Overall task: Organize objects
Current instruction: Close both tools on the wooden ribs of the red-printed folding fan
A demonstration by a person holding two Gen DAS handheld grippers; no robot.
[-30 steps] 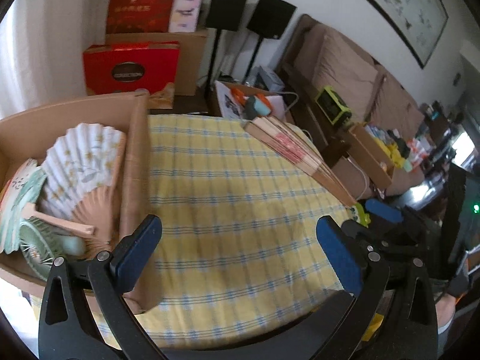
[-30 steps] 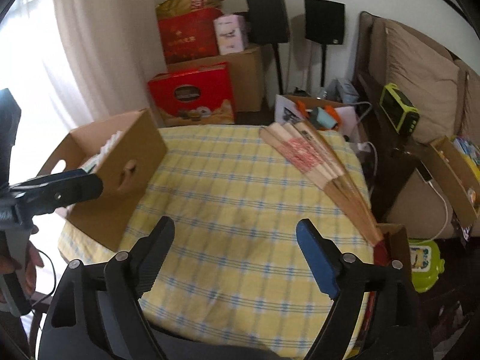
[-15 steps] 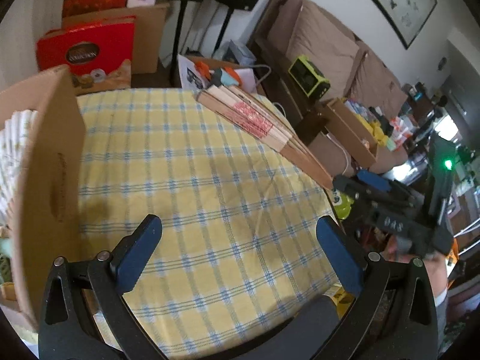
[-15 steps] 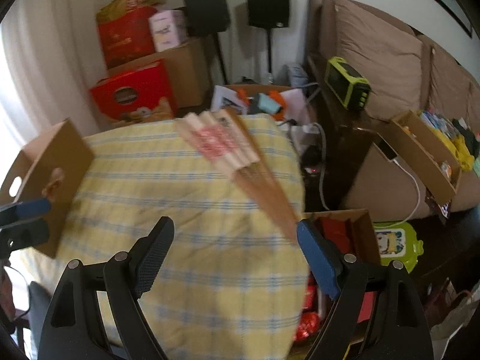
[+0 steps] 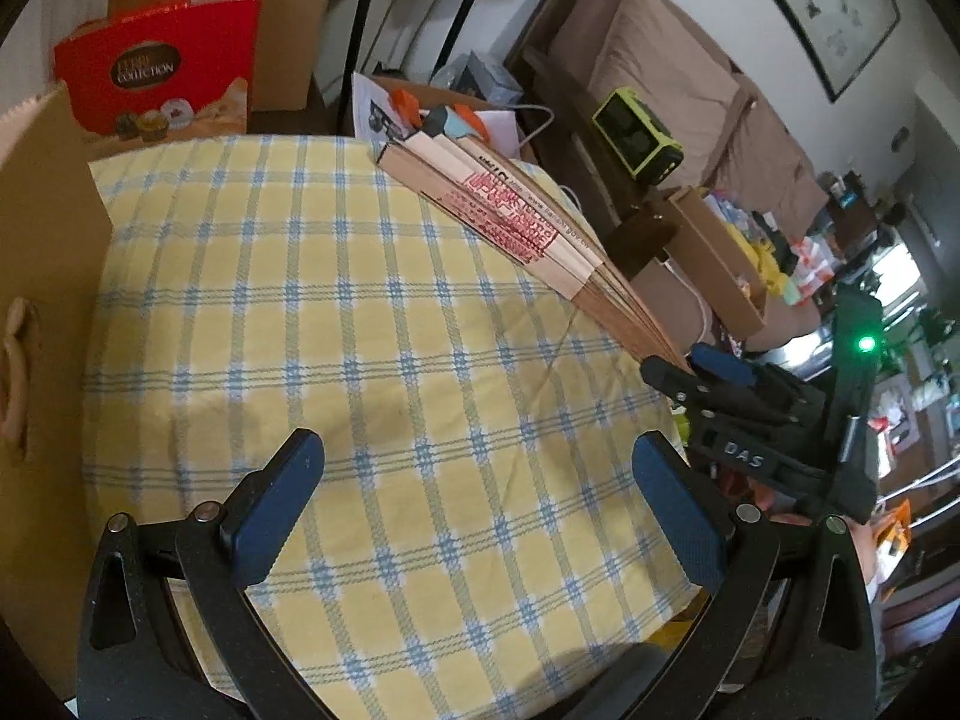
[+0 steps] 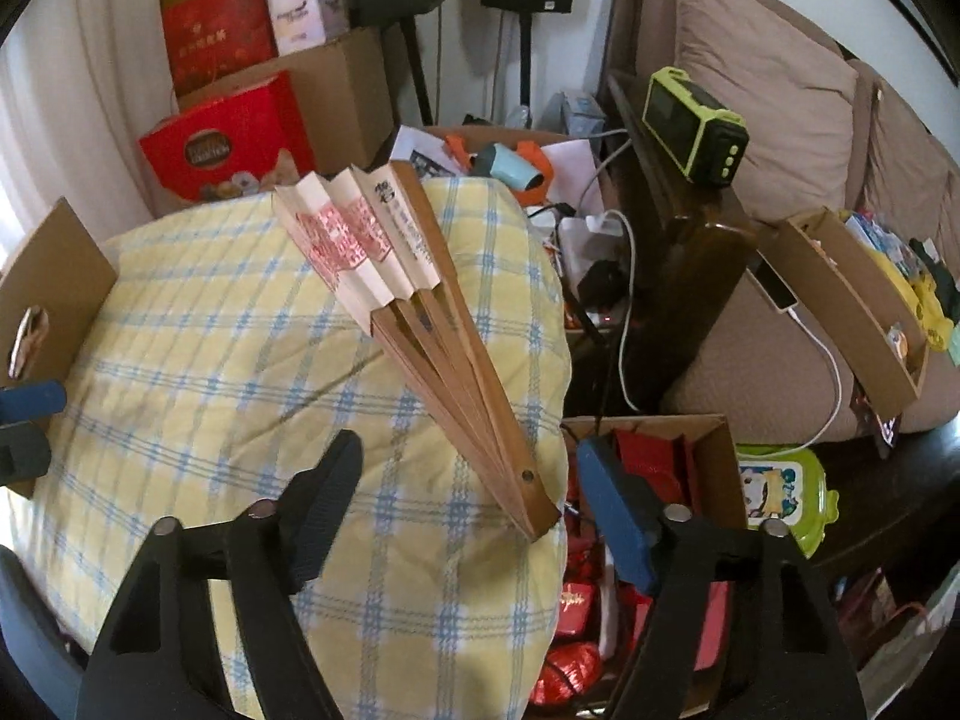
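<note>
A half-folded wooden fan (image 6: 414,312) with red print lies on the yellow checked tablecloth (image 6: 210,372), its handle end at the table's right edge. It also shows in the left wrist view (image 5: 510,228). My right gripper (image 6: 468,516) is open, its fingers on either side of the fan's handle end, just short of it. My left gripper (image 5: 474,510) is open and empty over the cloth. The right gripper shows in the left wrist view (image 5: 696,372) next to the fan's handle. The cardboard box (image 5: 36,276) stands at the table's left.
A red gift box (image 5: 162,66) and cardboard cartons stand behind the table. A sofa (image 6: 780,120) with a green device (image 6: 696,126) on its arm is at the right. An open box of red packets (image 6: 660,480) sits on the floor by the table's edge.
Both grippers have swung right, away from the cardboard box. My right gripper has come up to the fan's handle end. The box's inside has gone out of the left wrist view.
</note>
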